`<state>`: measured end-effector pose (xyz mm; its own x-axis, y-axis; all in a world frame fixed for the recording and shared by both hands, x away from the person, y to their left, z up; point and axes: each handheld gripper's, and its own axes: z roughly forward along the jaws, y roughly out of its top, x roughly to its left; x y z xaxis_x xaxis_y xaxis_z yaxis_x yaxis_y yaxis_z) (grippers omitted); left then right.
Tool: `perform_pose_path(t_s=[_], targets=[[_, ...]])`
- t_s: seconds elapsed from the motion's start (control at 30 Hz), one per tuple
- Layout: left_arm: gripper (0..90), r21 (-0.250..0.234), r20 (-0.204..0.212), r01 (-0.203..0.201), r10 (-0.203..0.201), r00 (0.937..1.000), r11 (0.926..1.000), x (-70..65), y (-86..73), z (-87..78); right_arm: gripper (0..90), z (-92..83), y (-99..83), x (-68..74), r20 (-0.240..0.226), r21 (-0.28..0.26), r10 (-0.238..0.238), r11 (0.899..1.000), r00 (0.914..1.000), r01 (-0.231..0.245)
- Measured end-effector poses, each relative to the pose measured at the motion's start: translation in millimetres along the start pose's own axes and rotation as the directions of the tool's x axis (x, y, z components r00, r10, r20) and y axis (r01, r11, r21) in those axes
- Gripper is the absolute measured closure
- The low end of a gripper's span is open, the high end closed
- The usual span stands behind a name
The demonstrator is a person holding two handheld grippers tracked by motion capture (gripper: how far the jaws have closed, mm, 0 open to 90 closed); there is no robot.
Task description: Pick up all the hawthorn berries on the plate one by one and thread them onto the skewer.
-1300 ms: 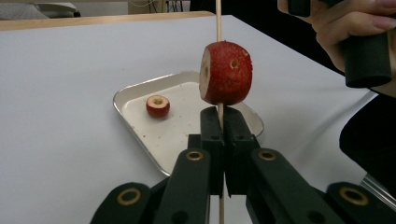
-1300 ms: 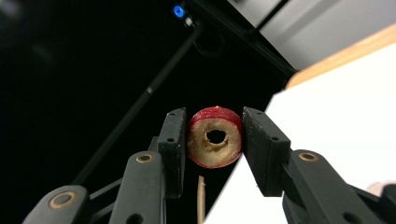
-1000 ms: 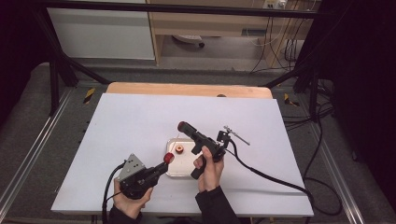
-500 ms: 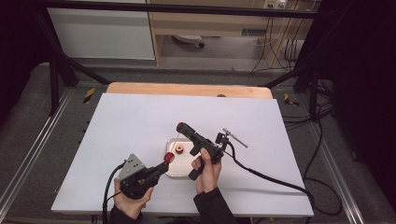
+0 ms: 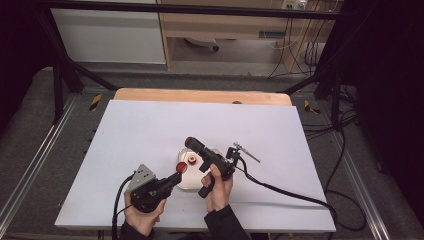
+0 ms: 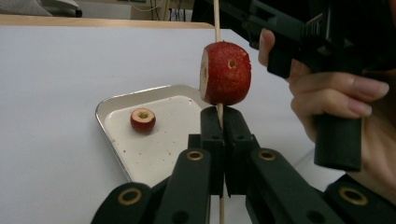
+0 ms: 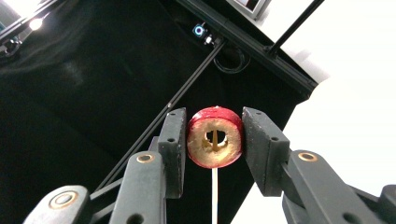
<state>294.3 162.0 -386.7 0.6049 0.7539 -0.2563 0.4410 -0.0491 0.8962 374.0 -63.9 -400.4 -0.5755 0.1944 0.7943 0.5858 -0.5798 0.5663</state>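
On the near left of the table point(image 5: 125, 130), the left gripper point(image 6: 219, 122) has its jaws clenched tight on a thin stick point(image 6: 216, 18). The stick stands up between them. A red fruit piece point(image 6: 226, 73) with a hole in it sits on the stick, just above the jaws. To its right lies a small tray point(image 6: 108, 108) with one more red piece point(image 6: 143, 119) resting in it. Further right, the right gripper point(image 7: 214, 140) grasps a red ring point(image 7: 215, 137) of fruit between its two jaws, one jaw on each side. The stick shows through the ring's hole. The right gripper is held above the tray, near the middle of the table.
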Motion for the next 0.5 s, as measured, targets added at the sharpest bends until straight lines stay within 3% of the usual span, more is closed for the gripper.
perform_pose_path(t_s=[0.33, 0.5], targets=[[88.4, 0.021, -0.020, 0.006, -0.005, 0.9998, 0.9998, 9.8, 0.1, 3.7, 62.1, 1.3, -26.4, -4.4, 0.028, 0.080, -0.007, 0.997, 0.9996, 0.005], [88.4, 0.024, -0.017, -0.009, 0.009, 0.9998, 0.9997, 12.8, -1.1, 6.3, 61.4, 2.3, -24.0, -4.0, 0.059, 0.110, -0.040, 0.993, 0.9975, 0.033]])
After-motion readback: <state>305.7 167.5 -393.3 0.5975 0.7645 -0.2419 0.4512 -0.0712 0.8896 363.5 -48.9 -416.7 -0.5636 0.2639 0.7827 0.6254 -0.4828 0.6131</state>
